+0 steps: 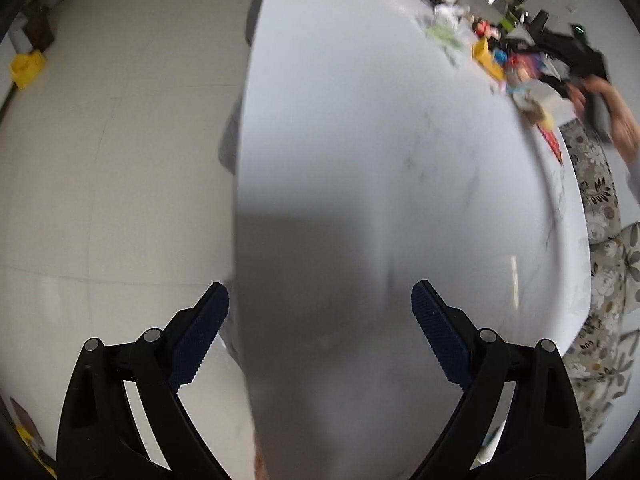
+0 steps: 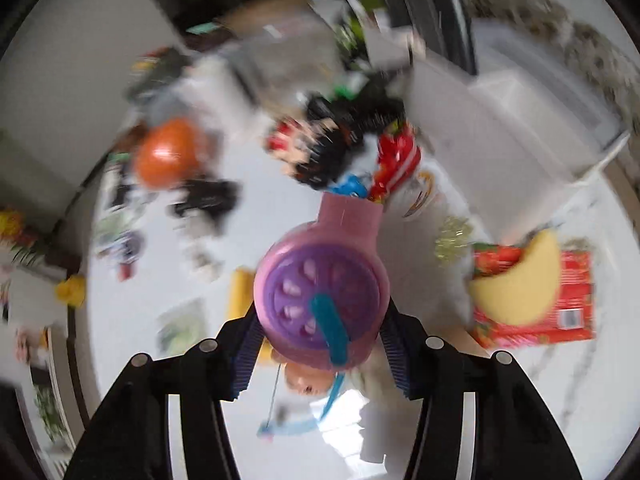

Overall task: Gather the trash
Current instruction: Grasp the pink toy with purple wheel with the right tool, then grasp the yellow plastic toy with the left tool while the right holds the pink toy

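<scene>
My right gripper (image 2: 322,336) is shut on a pink and purple toy hair dryer (image 2: 324,280) and holds it above the white table (image 2: 132,308). Below it lie a red snack packet (image 2: 560,300) with a yellow crescent sponge (image 2: 524,284) on it, a red wrapper (image 2: 396,164) and an orange ball (image 2: 168,152). The view is blurred. My left gripper (image 1: 320,312) is open and empty over the bare near end of the white table (image 1: 360,140). The right gripper (image 1: 576,56) and the hand holding it show far right in the left wrist view.
A heap of toys, wrappers and packets (image 1: 492,52) runs along the table's far side. A white box (image 2: 500,120) stands at the back right. A floral cloth (image 1: 600,240) hangs by the table's right edge. Tiled floor (image 1: 100,160) lies to the left.
</scene>
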A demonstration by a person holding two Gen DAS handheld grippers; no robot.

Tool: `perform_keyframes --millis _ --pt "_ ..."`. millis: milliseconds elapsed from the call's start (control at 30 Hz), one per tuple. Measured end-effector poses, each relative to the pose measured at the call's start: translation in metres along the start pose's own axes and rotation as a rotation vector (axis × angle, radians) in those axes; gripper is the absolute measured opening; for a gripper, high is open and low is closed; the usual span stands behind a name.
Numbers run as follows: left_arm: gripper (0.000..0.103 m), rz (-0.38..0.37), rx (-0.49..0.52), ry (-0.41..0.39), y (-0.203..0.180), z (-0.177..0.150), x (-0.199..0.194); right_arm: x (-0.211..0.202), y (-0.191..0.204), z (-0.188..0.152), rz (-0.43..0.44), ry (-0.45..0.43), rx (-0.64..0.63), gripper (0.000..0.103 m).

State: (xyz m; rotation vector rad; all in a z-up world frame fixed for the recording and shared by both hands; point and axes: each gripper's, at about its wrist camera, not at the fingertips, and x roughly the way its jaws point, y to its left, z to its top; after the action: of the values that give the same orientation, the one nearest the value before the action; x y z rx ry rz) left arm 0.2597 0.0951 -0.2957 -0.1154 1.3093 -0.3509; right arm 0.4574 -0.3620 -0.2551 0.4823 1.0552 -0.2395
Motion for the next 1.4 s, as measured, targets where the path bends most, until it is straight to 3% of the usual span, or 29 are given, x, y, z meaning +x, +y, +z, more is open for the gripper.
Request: perform_keyframes --millis 67,200,267,400,500,600,733,767,867,900,967,1000,1033,1067,1233,1400 --pt "0.09 -0.017 0.034 -0.045 -0.006 0.013 -0.017 -0.037 -0.003 -0.017 0.074 -0.032 -0.012 0.053" --pt "0.09 -0.016 0.209 -0.131 -0.041 0.047 -0.028 -0.11 -0.01 -0.058 0.259 -0.116 0.002 0.053" --pt "0.09 -0.043 0.274 -0.169 -0.064 0.073 -0.017 -0.138 -0.015 -0.081 0.311 -0.147 0.016 0.053" --pt "0.09 -0.082 0.3 -0.2 -0.114 0.138 0.022 -0.186 -0.04 -0.149 0.379 -0.184 0.079 0.053" --pt "0.09 -0.083 0.362 -0.215 -0.171 0.189 0.058 -0.207 -0.06 -0.196 0.366 -0.179 0.143 0.053" --pt "0.09 -0.006 0.475 -0.23 -0.234 0.23 0.092 -0.22 -0.074 -0.226 0.349 -0.171 0.197 0.053" --pt "0.09 0.052 0.551 -0.142 -0.294 0.272 0.142 -0.234 -0.089 -0.254 0.341 -0.184 0.262 0.053" --pt "0.09 0.075 0.552 -0.124 -0.299 0.276 0.15 -0.237 -0.093 -0.26 0.341 -0.192 0.28 0.053" --pt "0.067 0.13 0.538 -0.071 -0.308 0.291 0.175 -0.245 -0.1 -0.268 0.332 -0.215 0.293 0.053" --pt "0.059 0.129 0.526 -0.044 -0.308 0.295 0.181 -0.246 -0.102 -0.268 0.333 -0.218 0.294 0.053" --pt "0.052 0.101 0.495 -0.019 -0.307 0.301 0.187 -0.249 -0.108 -0.274 0.338 -0.222 0.313 0.053" --pt "0.037 0.096 0.478 -0.012 -0.305 0.304 0.186 -0.25 -0.11 -0.274 0.345 -0.225 0.325 0.053" --pt "0.03 0.104 0.469 -0.01 -0.305 0.306 0.184 -0.252 -0.112 -0.276 0.346 -0.23 0.327 0.053" --pt "0.029 0.115 0.466 -0.006 -0.304 0.307 0.183 -0.253 -0.114 -0.276 0.34 -0.233 0.329 0.053" --pt "0.027 0.033 0.42 -0.011 -0.281 0.303 0.161 -0.255 -0.116 -0.272 0.353 -0.244 0.312 0.053" --pt "0.024 -0.103 0.436 -0.097 -0.246 0.258 0.089 -0.258 -0.109 -0.267 0.368 -0.238 0.256 0.053"
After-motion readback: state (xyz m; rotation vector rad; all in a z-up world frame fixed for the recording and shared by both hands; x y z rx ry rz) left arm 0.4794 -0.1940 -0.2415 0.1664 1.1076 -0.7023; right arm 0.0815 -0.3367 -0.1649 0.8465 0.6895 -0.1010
